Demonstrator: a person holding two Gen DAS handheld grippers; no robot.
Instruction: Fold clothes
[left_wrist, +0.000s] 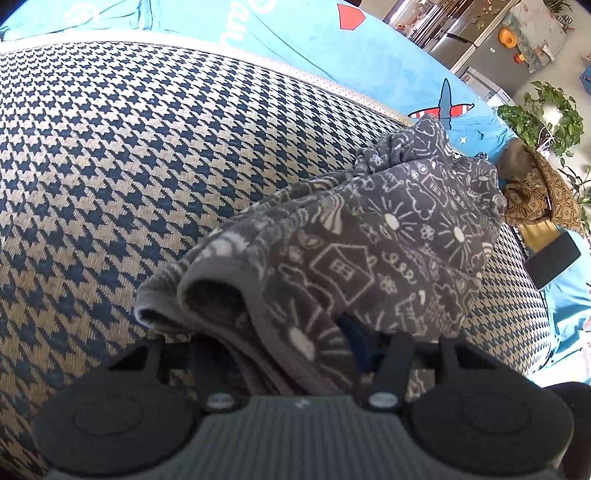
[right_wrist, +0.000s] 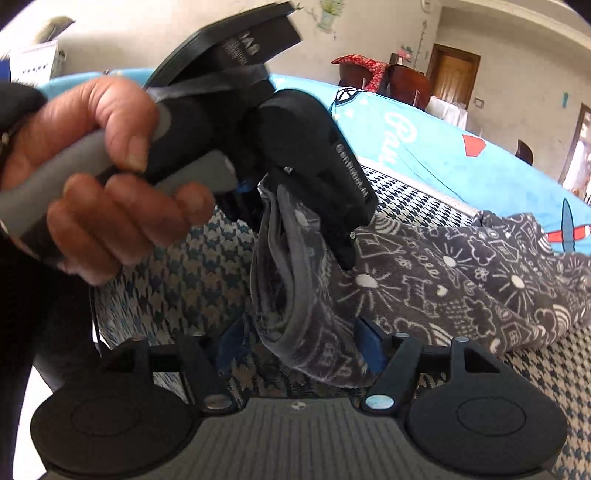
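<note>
Two hand-held grippers on one garment: the grey doodle-print fleece piece lies bunched across the houndstooth cushion, blue printed blanket behind it, a phone off at the cushion's far end.

Left hand-held gripper: hemmed edge of the garment runs down between its fingers; I read it as clamped on the hem; one blue pad shows just beside the cloth, the other is hidden by fabric. From the right wrist view the same left hand-held gripper sits above and ahead, tilted nose-down, with the hem hanging out of it; the person's hand wraps the grey handle, fingers curled on the trigger.

Right hand-held gripper: blue pads either side of the hanging hem, narrow gap, cloth pinched or very nearly; I call it closed on the same edge, just below the left's grip.

Step, my judgement: both hold the same hemmed opening close together, rest of the garment trailing rumpled to the right; fits either spreading the edge before a fold or carrying the edge over mid-fold; frames don't settle which, and I see no clean fold line yet.

Next move calls for: even tension across both grips so the hem doesn't slip; fleece is thick and soft, so it will sag and drag on the rough cushion weave; keep the lifted edge clear of the bunched part.

Pose: left raised, pitched down over the cushion; right lower, roughly level, pointing along the cushion toward the garment.
</note>
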